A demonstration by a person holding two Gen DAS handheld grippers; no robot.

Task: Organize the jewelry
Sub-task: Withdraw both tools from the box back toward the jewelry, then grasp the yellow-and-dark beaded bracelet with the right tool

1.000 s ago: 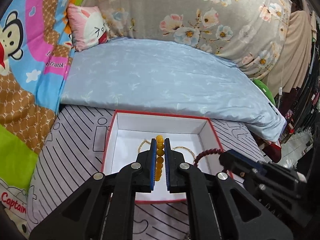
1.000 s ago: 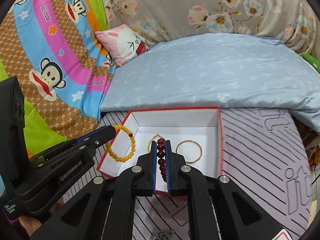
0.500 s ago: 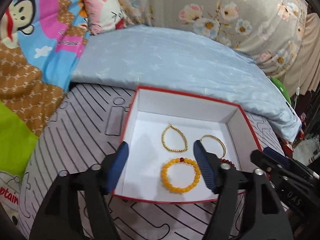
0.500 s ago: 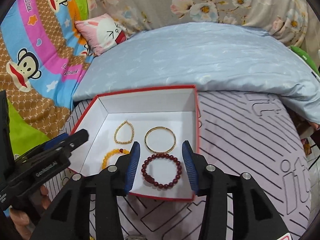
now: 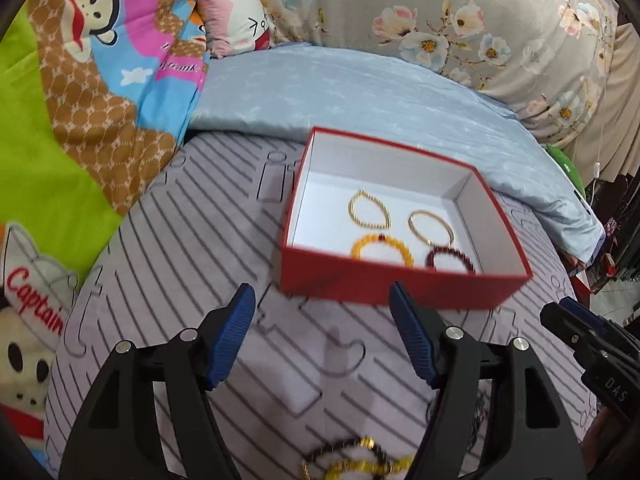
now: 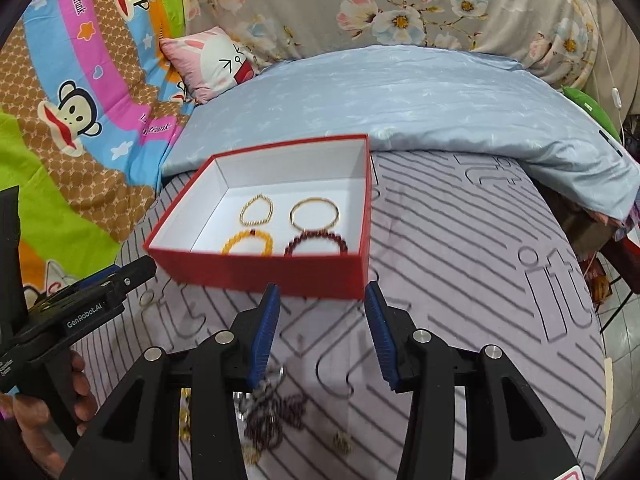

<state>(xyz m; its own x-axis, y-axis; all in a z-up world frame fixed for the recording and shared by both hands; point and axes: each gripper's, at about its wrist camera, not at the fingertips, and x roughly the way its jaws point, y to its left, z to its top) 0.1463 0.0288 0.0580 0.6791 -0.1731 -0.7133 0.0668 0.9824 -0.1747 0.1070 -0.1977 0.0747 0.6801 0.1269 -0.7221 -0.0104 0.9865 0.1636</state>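
Four bracelets in the red box (image 6: 260, 276), more jewelry waiting near.

Both empty, fingers wide apart: left gripper (image 5: 320, 332) and right gripper (image 6: 320, 328), just in front of the box. Tangled jewelry pile (image 6: 268, 412) down low on the striped cover (image 6: 460, 260), under the right gripper's left finger, so nearest that one.

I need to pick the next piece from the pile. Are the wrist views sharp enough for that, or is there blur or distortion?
Left wrist: the red box front edge is smeared by motion, and the loose jewelry pile at the bottom is blurred and cut by the frame. Right wrist: the bracelets in the box read clearly, but the pile is soft, partly behind the right gripper. Both views bow straight lines.
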